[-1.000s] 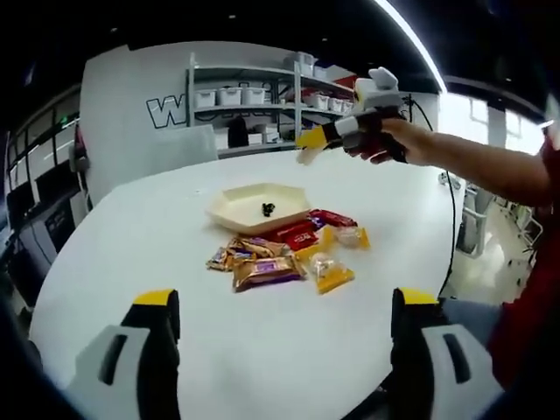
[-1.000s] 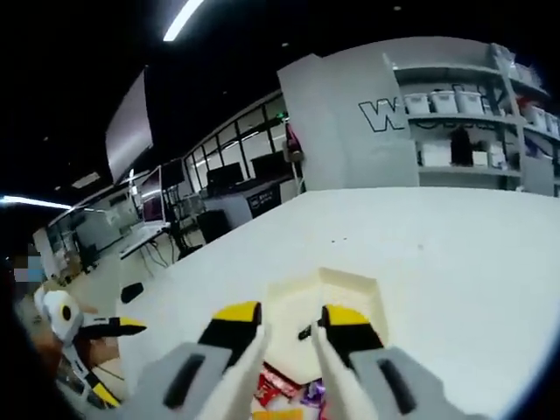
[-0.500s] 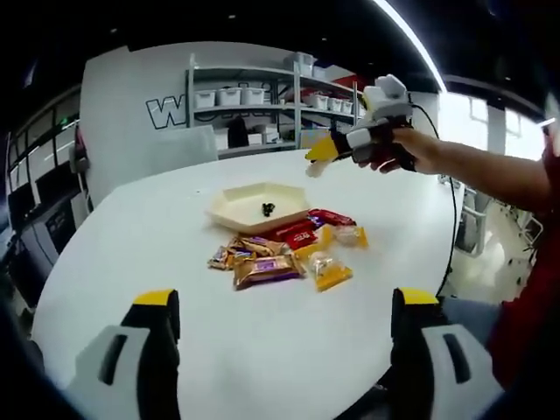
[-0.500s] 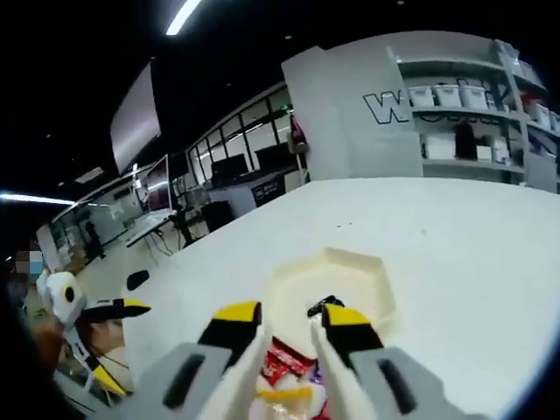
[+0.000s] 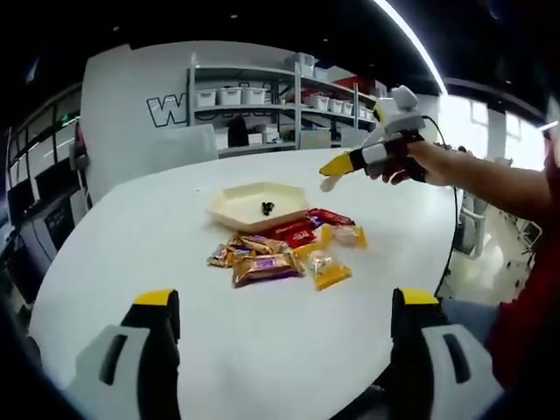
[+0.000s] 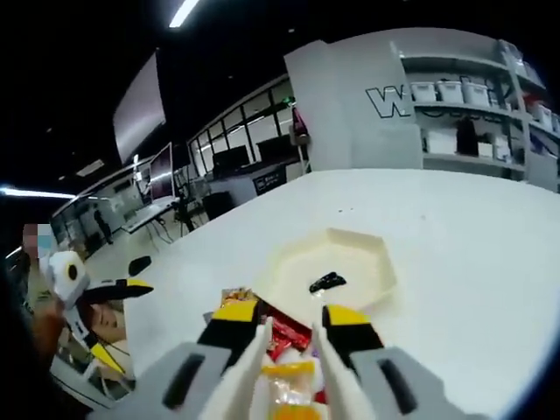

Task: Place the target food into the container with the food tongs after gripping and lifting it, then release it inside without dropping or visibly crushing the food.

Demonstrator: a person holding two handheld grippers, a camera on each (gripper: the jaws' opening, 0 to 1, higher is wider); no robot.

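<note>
A cream hexagonal tray (image 5: pixel 241 203) (image 6: pixel 354 261) sits mid-table with one small black piece (image 5: pixel 267 208) (image 6: pixel 325 282) in it. In front of the tray lies a pile of wrapped snacks (image 5: pixel 284 252): red (image 6: pixel 285 334), yellow (image 6: pixel 289 385), brown and purple packets. My right gripper (image 6: pixel 290 315) (image 5: pixel 346 164) is shut on cream food tongs (image 6: pixel 252 360) (image 5: pixel 328 183), whose arms stand apart, in the air above and to the right of the pile. My left gripper (image 5: pixel 286 302) (image 6: pixel 103 319) hovers wide open at the near table edge, holding nothing.
The round white table (image 5: pixel 149 245) drops away at its near edge. A person's forearm (image 5: pixel 490 175) reaches in from the right. Shelves with white bins (image 5: pixel 262 101) stand behind the table. Desks with monitors (image 6: pixel 175 197) lie beyond the far side.
The right gripper with the tongs has drifted right and slightly down in the left gripper view. Its own view now takes in more of the tray and the snack pile. The left gripper has stayed put.
</note>
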